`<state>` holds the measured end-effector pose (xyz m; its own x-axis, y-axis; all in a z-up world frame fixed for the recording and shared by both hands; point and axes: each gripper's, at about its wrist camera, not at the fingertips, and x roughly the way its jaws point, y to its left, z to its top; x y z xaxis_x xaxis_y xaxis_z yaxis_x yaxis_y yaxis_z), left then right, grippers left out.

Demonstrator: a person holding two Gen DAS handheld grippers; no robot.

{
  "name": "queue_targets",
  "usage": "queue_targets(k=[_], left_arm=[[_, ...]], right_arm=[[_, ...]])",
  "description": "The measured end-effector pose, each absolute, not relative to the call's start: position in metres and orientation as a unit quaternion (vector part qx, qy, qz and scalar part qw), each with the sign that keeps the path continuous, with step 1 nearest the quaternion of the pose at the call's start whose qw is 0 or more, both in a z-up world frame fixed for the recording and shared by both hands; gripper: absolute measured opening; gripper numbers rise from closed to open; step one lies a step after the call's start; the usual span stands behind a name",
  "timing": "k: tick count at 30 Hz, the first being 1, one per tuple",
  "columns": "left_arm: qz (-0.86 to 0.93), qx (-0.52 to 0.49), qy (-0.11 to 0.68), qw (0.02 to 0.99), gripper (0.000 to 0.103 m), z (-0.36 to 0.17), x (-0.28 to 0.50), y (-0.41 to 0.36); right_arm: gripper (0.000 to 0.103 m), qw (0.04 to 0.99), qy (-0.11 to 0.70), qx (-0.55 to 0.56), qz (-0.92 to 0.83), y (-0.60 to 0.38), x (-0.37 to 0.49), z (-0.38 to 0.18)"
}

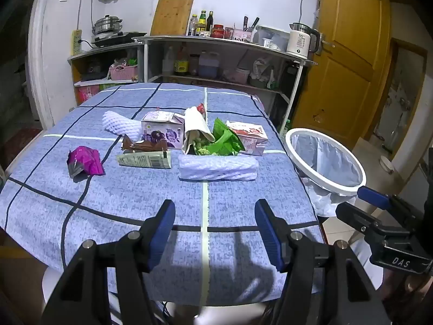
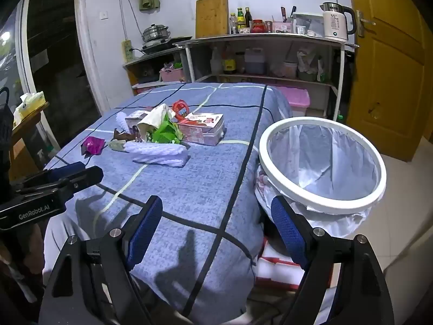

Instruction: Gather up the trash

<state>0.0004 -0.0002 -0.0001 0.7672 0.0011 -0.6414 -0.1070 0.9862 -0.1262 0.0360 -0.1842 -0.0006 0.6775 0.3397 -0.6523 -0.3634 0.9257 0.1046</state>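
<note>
The near half of the table point(image 1: 113, 189) lies bare, so a hand could sweep in low from the front edge. Further in, a foam sleeve point(image 1: 217, 167) lies crosswise before the heap of cartons and wrappers point(image 1: 205, 132). The bin point(image 2: 322, 162) stands open-mouthed just beside the table's right edge, nothing over its rim.

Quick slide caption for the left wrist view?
Open left gripper above the blue checked cloth, facing piled trash; lined bin at right.

Even indoor light, cool in tone; soft shadows fall on the tablecloth point(image 1: 151, 189) toward 6 o'clock. Fisheye bending and dark corners; perhaps slightly soft focus.
</note>
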Motion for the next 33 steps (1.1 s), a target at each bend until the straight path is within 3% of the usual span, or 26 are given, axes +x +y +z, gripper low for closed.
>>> queue_targets(k=[33], left_arm=[[0.027, -0.081, 0.333, 0.939, 0.063, 0.004, -0.011, 0.002]], right_arm=[[0.083, 0.92, 0.338, -0.022, 0.195, -0.181, 0.024, 0.011]])
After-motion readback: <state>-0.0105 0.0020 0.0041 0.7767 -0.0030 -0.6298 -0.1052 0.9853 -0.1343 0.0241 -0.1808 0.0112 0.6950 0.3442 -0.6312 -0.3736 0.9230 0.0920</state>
